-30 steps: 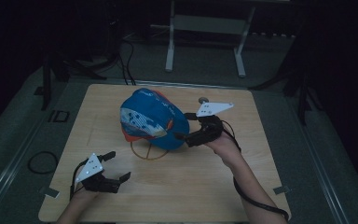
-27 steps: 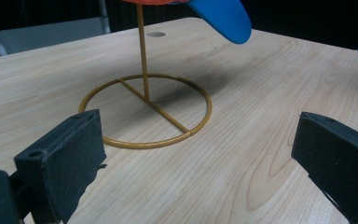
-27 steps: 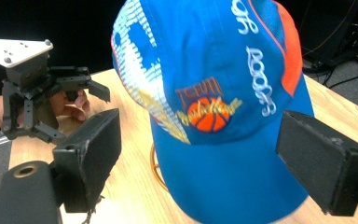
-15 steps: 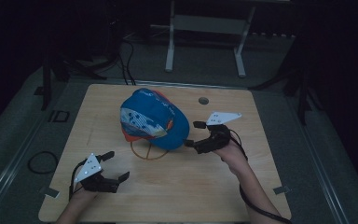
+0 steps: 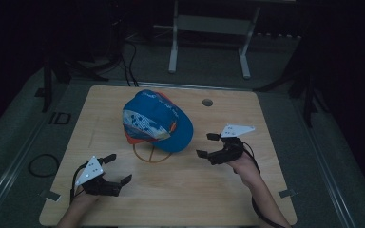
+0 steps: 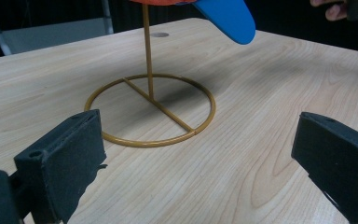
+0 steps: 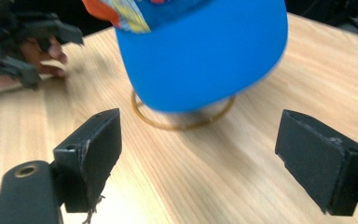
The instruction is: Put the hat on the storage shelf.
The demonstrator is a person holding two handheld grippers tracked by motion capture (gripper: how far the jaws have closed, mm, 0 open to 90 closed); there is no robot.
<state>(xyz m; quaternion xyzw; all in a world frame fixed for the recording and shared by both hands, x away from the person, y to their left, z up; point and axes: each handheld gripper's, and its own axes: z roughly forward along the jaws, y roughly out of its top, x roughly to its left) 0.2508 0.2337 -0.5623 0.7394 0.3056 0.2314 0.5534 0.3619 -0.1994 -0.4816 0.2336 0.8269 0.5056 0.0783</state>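
High view: cap (image 5: 158,121) sits on gold wire stand (image 5: 149,156) at table (image 5: 275,118) centre, brim toward right gripper (image 5: 208,145). Right gripper nearer, just beside brim, jaws spread, empty. Left gripper (image 5: 117,168) near front edge, jaws spread, facing stand ring.

Blue cap (image 5: 159,121) atop wire stand (image 5: 150,154)

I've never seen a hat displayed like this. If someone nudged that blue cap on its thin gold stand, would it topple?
Probably fairly easily. The cap sits high on one slim post of the gold stand, so it looks top-heavy. The ring base is wide and flat, which should resist light bumps. The brim overhangs the ring, so a push there could well lever the cap off.
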